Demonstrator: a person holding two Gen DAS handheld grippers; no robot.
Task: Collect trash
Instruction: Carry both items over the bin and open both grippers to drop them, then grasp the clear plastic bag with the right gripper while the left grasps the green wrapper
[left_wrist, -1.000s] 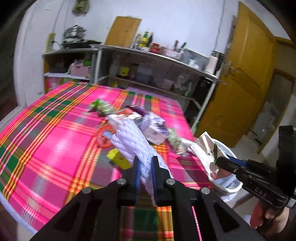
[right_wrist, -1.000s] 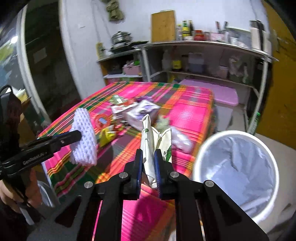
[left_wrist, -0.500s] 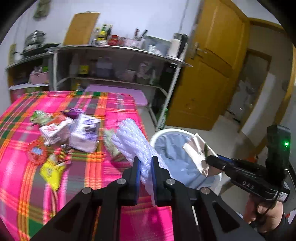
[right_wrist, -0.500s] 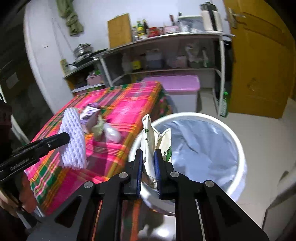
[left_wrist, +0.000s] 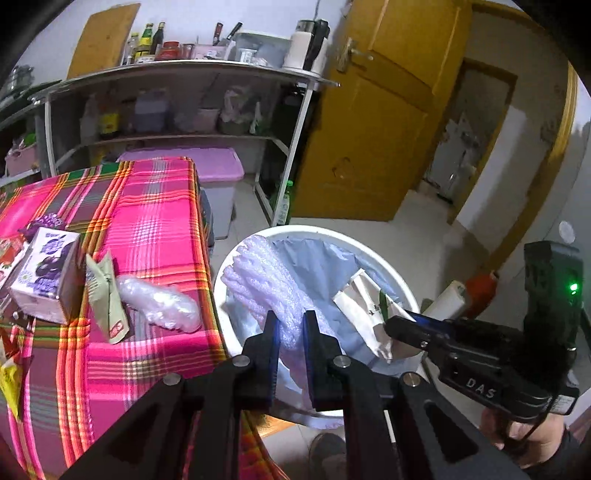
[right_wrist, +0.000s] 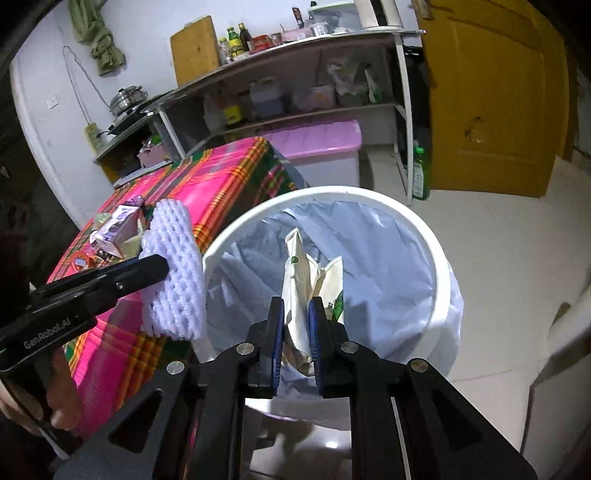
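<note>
One plaid tablecloth (left_wrist: 147, 221), white bin (right_wrist: 439, 266), yellow door (left_wrist: 388, 129)

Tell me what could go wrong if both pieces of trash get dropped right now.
1. The foam net in the left hand-held gripper hangs by the bin rim nearest the table; in the right wrist view it looks partly outside, so it might catch the rim or fall out.
2. The paper wrapper in the right hand-held gripper is crumpled between the pads and may cling when released.
</note>
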